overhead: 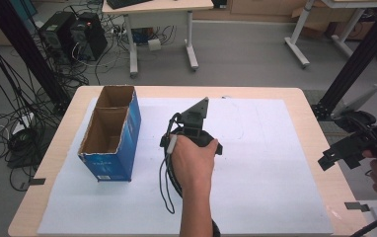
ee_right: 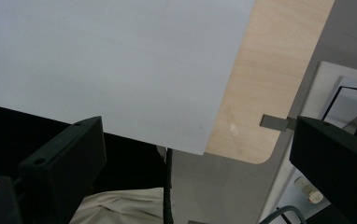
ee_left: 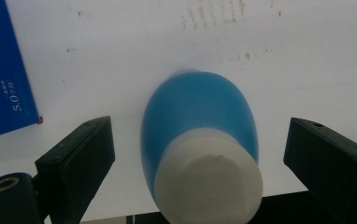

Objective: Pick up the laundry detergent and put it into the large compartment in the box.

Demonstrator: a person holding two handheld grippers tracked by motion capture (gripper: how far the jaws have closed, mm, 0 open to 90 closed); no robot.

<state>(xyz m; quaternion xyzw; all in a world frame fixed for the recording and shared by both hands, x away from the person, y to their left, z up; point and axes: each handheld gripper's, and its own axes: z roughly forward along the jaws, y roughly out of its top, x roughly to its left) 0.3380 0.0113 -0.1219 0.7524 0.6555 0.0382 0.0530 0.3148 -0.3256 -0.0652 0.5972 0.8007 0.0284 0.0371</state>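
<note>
Overhead, the left gripper [overhead: 196,116] hovers mid-worktop [overhead: 320,163] beside a blue carton [overhead: 111,133]. Its own view shows a blue white-capped bottle [ee_left: 200,140] between spread jaws, untouched. At the worktop's edge, the right gripper [ee_right: 197,158] gapes empty.

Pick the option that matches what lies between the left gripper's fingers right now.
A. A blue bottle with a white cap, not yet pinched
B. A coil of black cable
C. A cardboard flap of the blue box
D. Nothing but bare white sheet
A. In the left gripper view the blue bottle with its white cap lies between the left gripper's fingers, with a gap showing on each side of it.
</note>
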